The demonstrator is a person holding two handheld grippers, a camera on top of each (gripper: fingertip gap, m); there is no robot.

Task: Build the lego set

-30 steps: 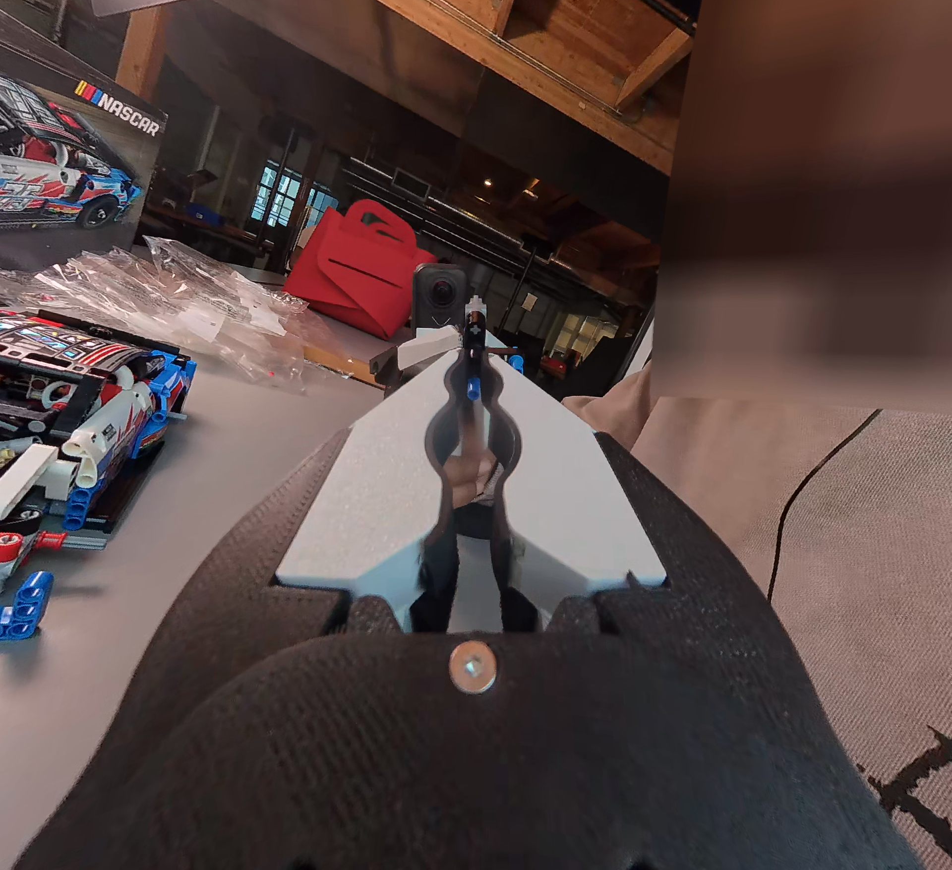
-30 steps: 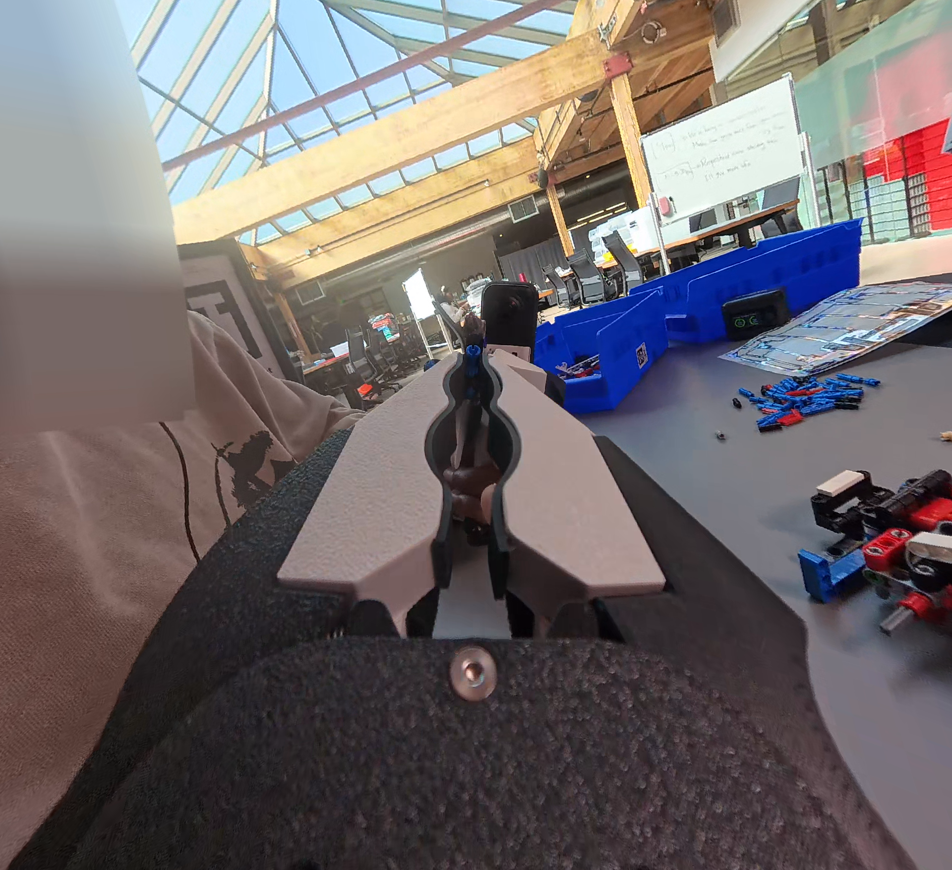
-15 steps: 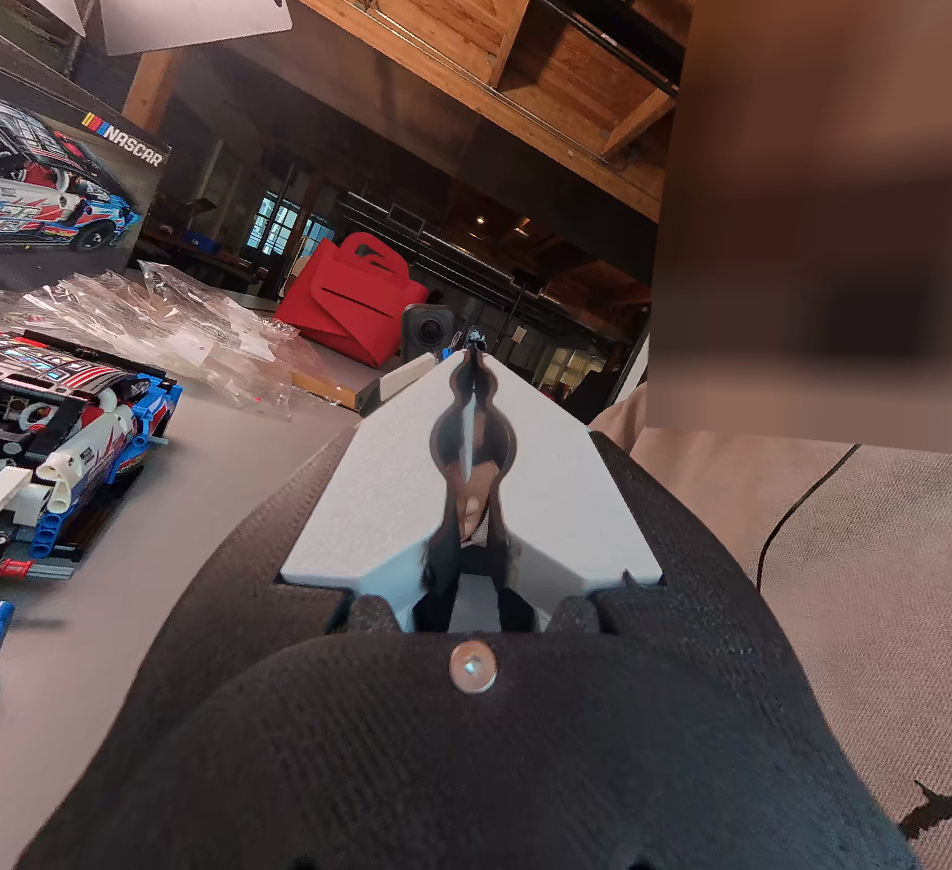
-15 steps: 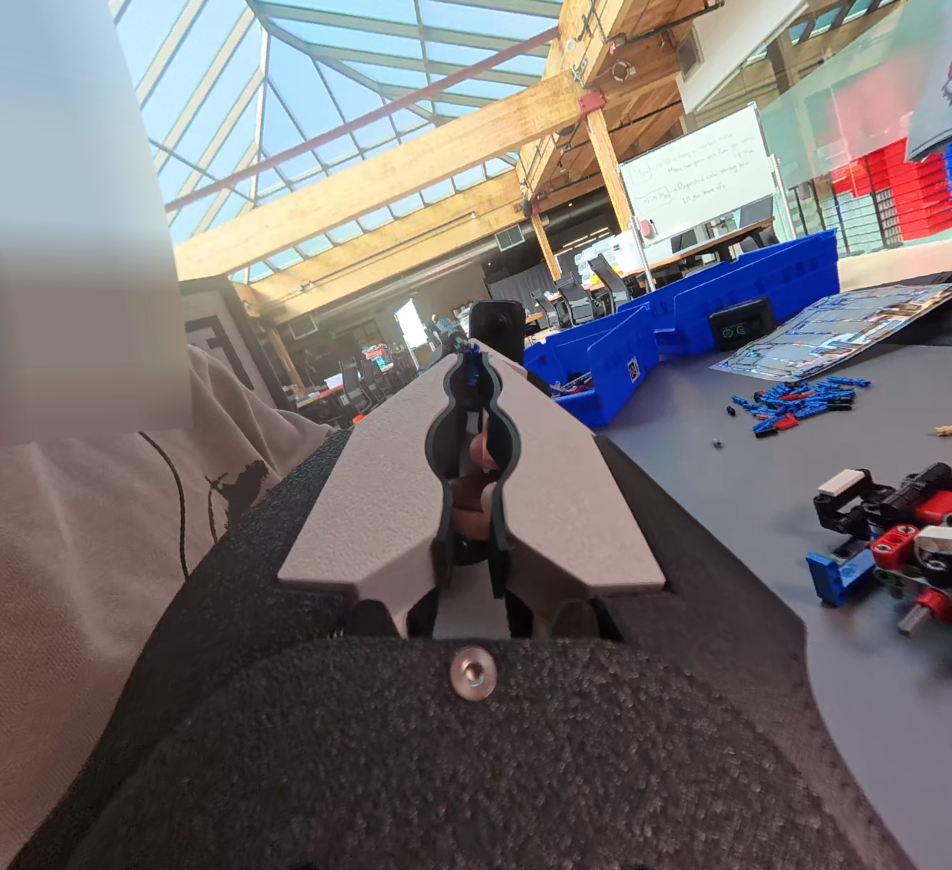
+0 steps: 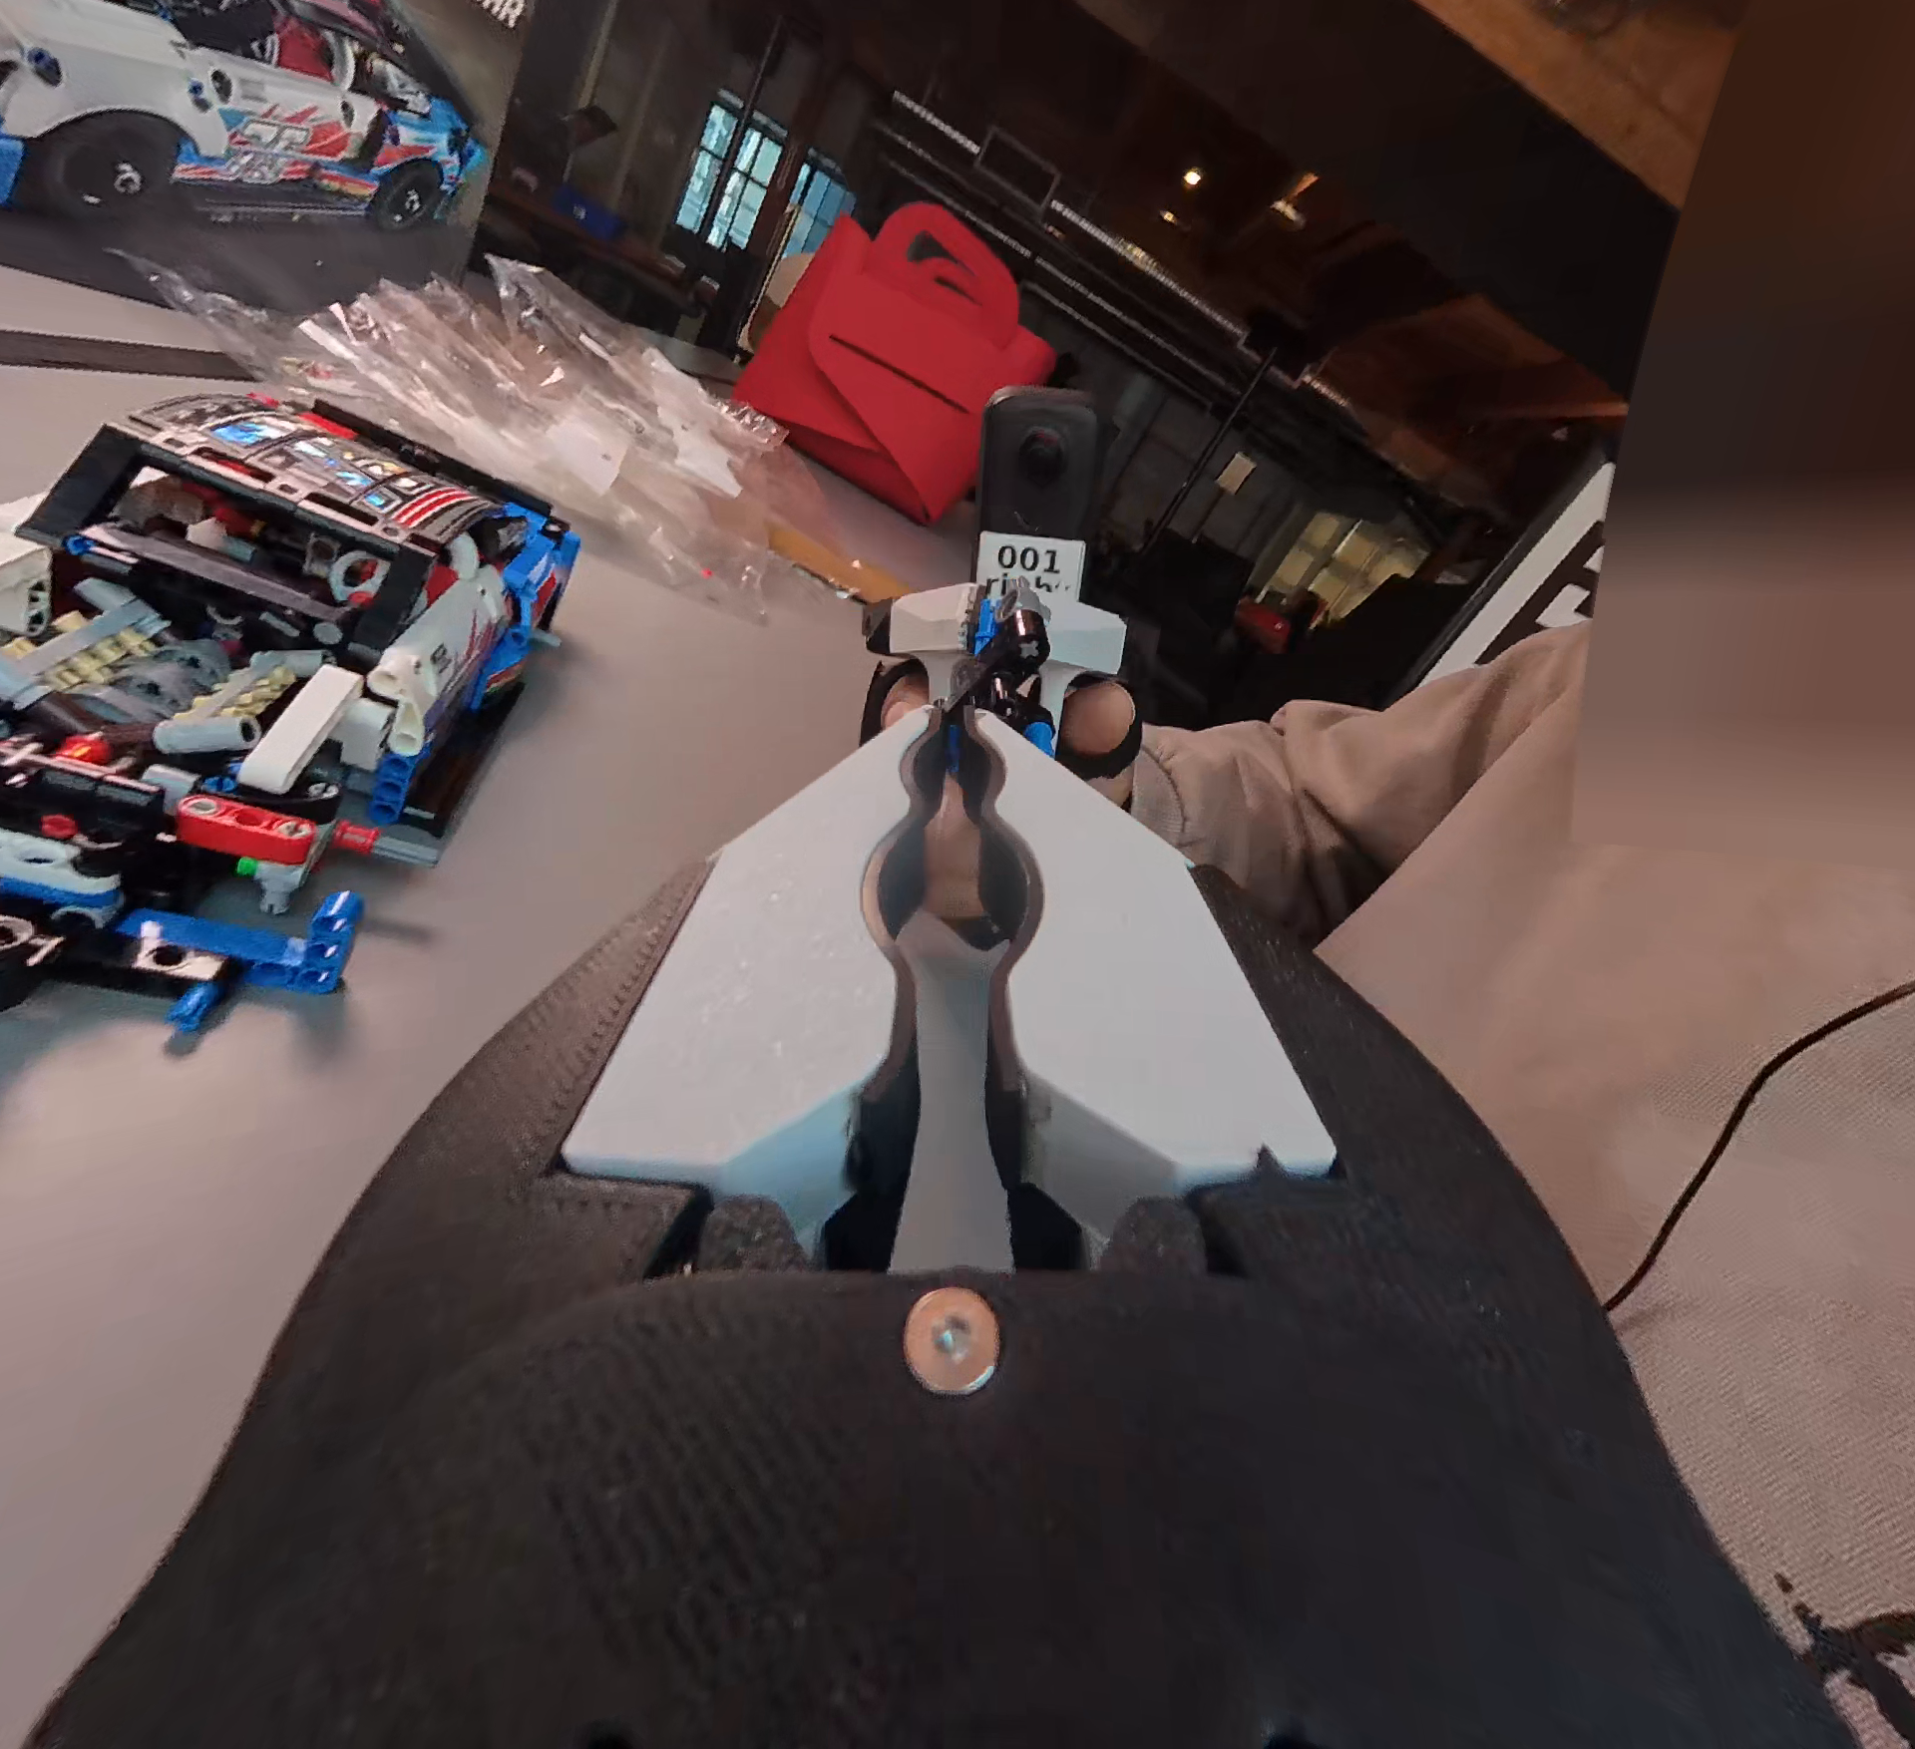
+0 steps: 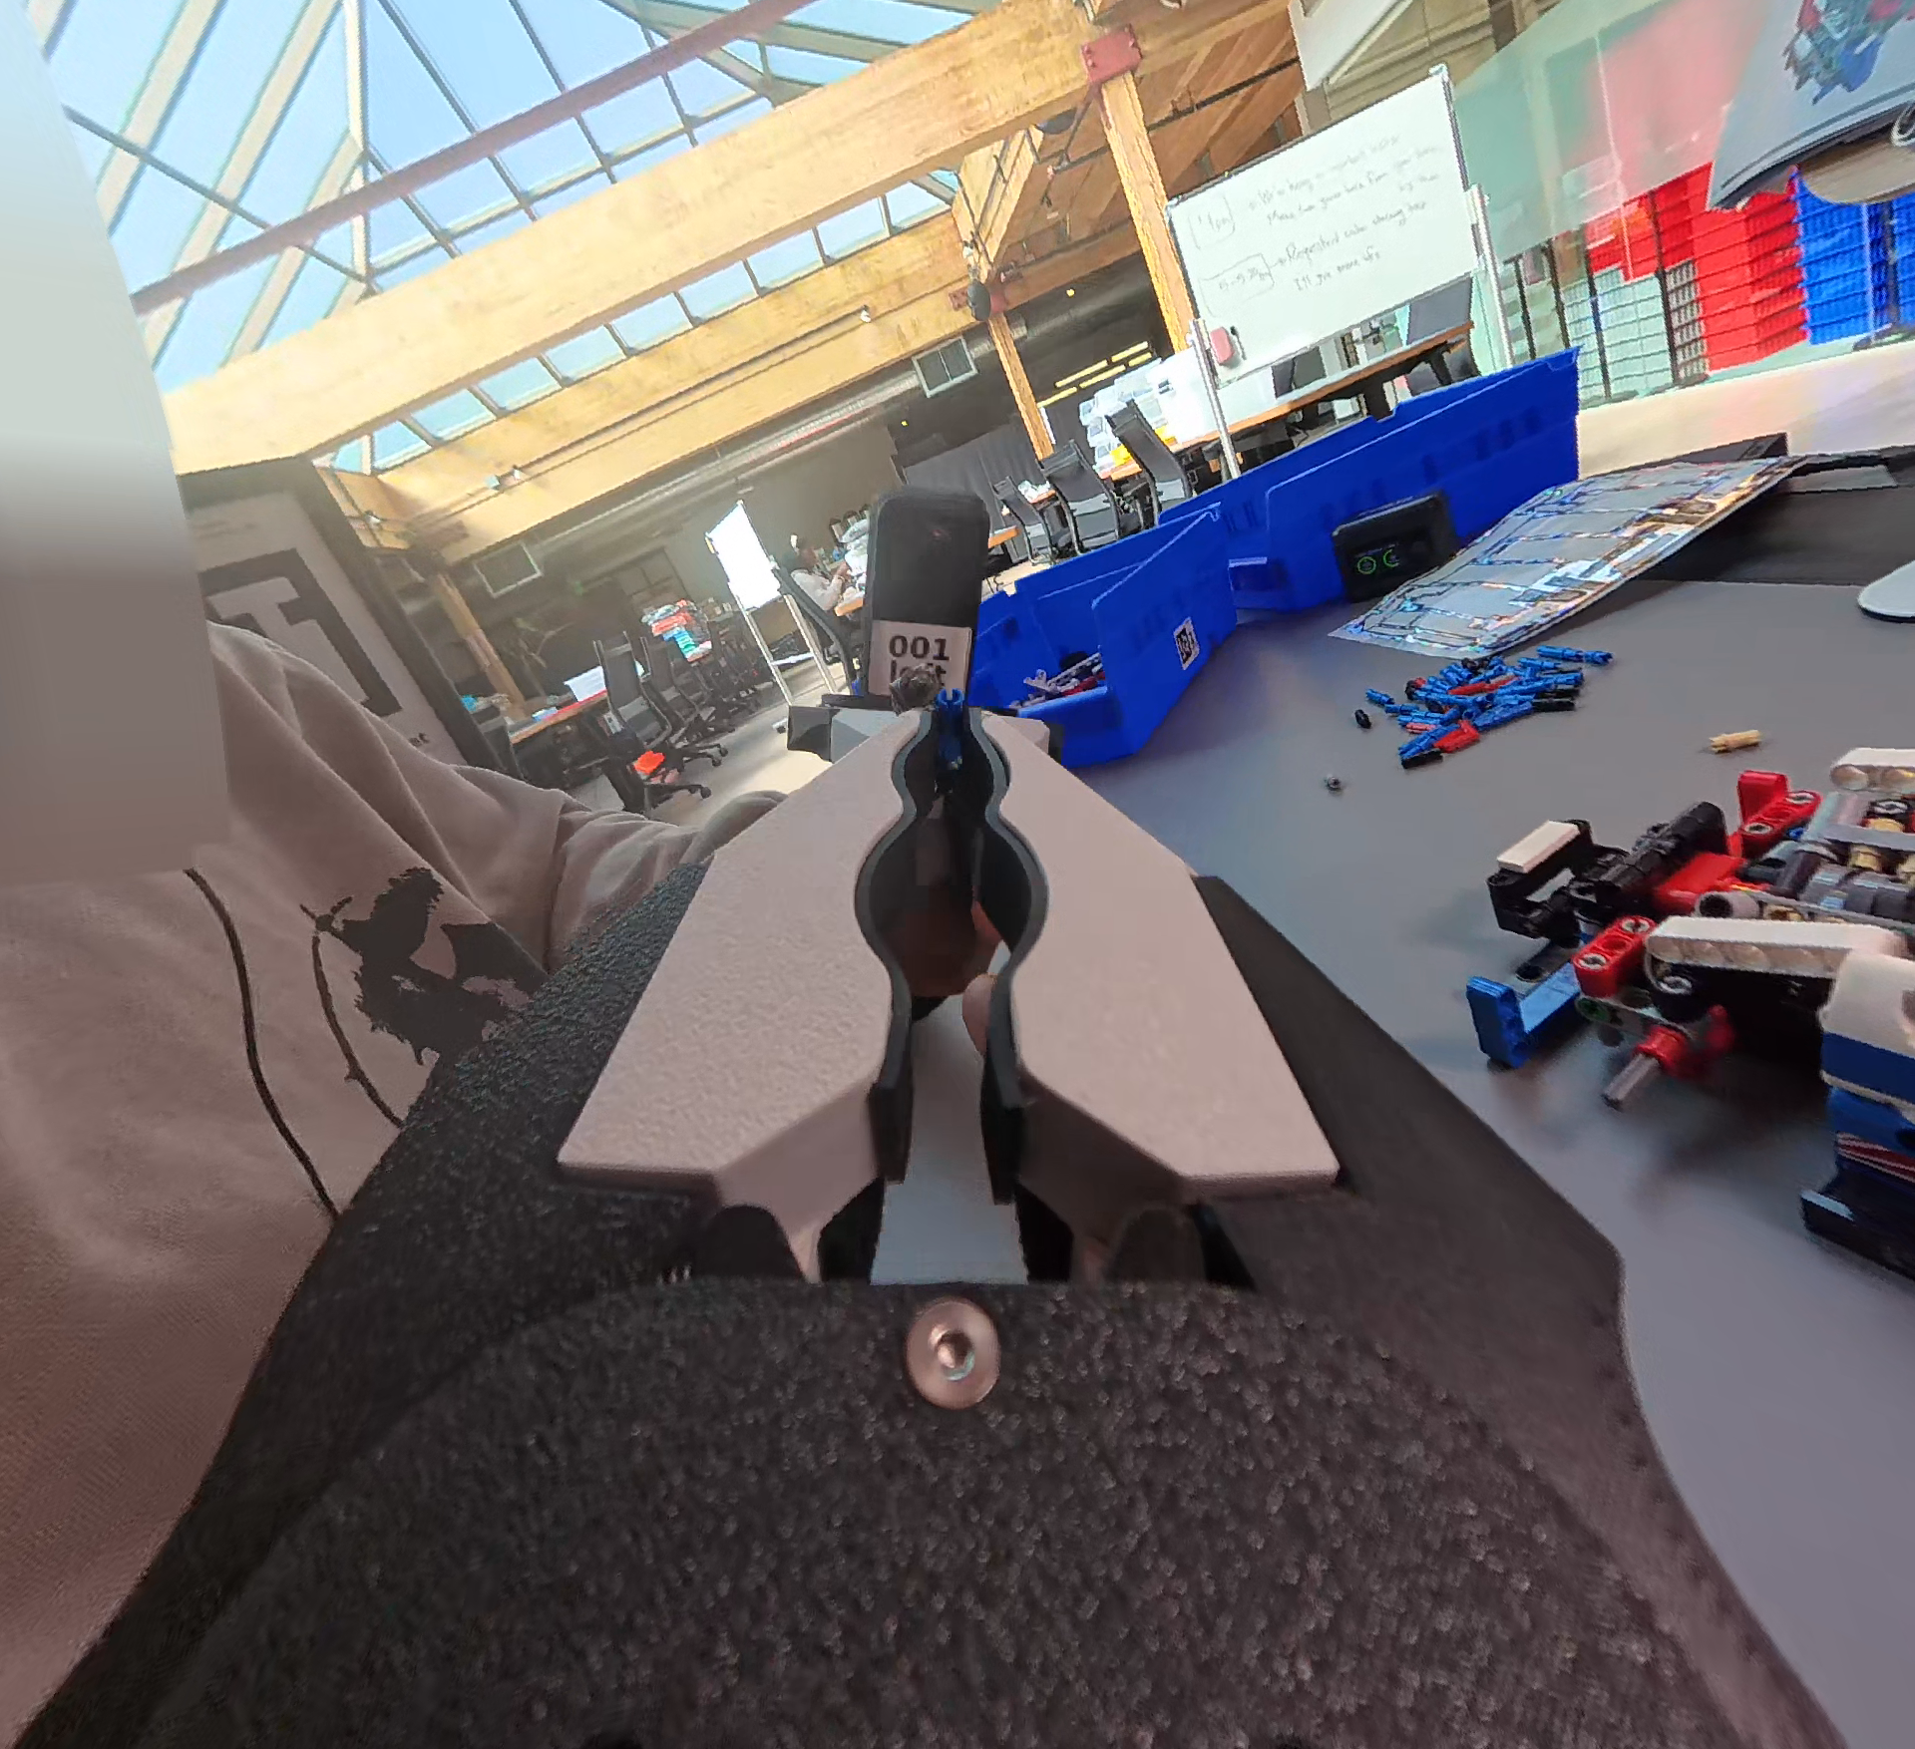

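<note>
The left tool (image 5: 951,728) and right tool (image 6: 950,728) are facing each other tip to tip above the table (image 5: 642,829), each clenching one end of a small black-and-blue piece (image 5: 997,663). The half-built car (image 5: 259,622) is sitting on the table off to the left, with loose pins (image 6: 1472,705) lying beyond it near the blue bins (image 6: 1140,663).

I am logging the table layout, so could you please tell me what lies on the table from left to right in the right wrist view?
Blue bins → loose pile of blue and red pins → open instruction booklet → partly built car at the right edge.
</note>
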